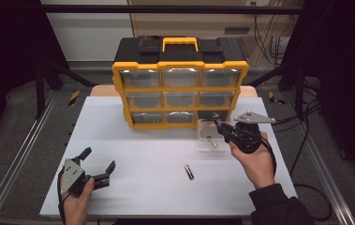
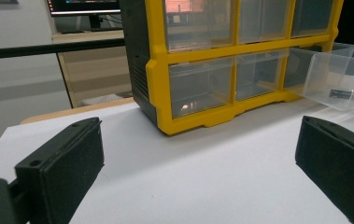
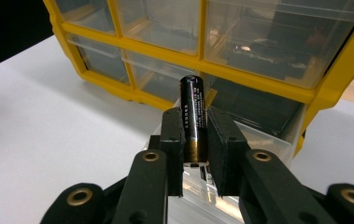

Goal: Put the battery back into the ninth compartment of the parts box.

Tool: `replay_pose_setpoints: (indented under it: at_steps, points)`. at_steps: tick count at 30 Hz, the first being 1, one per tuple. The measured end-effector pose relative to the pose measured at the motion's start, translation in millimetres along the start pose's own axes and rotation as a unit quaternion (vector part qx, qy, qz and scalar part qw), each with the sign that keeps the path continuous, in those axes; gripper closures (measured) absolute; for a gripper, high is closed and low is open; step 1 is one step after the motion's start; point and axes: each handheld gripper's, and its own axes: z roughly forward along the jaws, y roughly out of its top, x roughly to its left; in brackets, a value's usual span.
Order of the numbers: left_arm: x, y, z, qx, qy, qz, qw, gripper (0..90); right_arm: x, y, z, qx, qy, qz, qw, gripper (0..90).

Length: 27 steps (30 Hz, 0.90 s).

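a white table [image 1: 133, 154] carries everything; at its far edge stands a yellow and black drawer cabinet [image 1: 181, 84] with a yellow handle on top and three rows of clear drawers; its bottom right slot is dark, and a clear drawer [image 1: 207, 136] pulled from there sits on the table just in front of the cabinet's bottom right corner, with one battery lying inside [image 1: 211, 141]; the left gripper view shows the same drawer [image 2: 338, 79] at the right, beside the cabinet [image 2: 221, 60]; the right gripper [image 1: 219, 127], held in the person's right hand [image 1: 255, 159], hovers over the near right part of that drawer; its jaws are clamped on a black and gold battery [image 3: 194, 119], which stands upright between the pads with its top sticking out past them; the left gripper [image 1: 98, 159] rests low at the near left of the table, well apart from the cabinet, its jaws spread wide with nothing between them; a loose battery [image 1: 189, 172] lies on the bare table between the two grippers, nearer the right one.
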Motion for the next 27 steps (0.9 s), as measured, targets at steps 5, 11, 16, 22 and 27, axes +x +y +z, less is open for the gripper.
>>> replay_pose_setpoints:
  at_steps: [5, 11, 16, 22, 27]
  points:
    - [0.2, 0.1, -0.1, 0.0, 0.0, 0.0, 1.0, 0.9, -0.7, 4.4, 3.5, 0.004, 0.001, -0.003, 1.0, 76.6]
    - [0.6, 0.1, -0.5, -0.001, 0.001, -0.001, 1.0, 0.9, -2.5, 6.7, 7.8, 0.009, 0.002, -0.003, 1.0, 76.6]
    - [0.5, 0.2, -0.4, -0.001, 0.001, 0.0, 1.0, 0.9, -3.7, 8.6, 10.2, 0.012, 0.002, -0.004, 0.9999, 76.6]
    - [0.6, 0.2, -0.5, -0.001, 0.001, -0.001, 1.0, 0.9, -5.9, 8.8, 13.5, 0.017, 0.002, -0.003, 0.9999, 76.6]
    - [0.8, 0.2, -0.5, -0.002, 0.001, -0.001, 1.0, 0.9, -6.3, 8.5, 16.5, 0.023, 0.003, -0.006, 0.9997, 76.6]
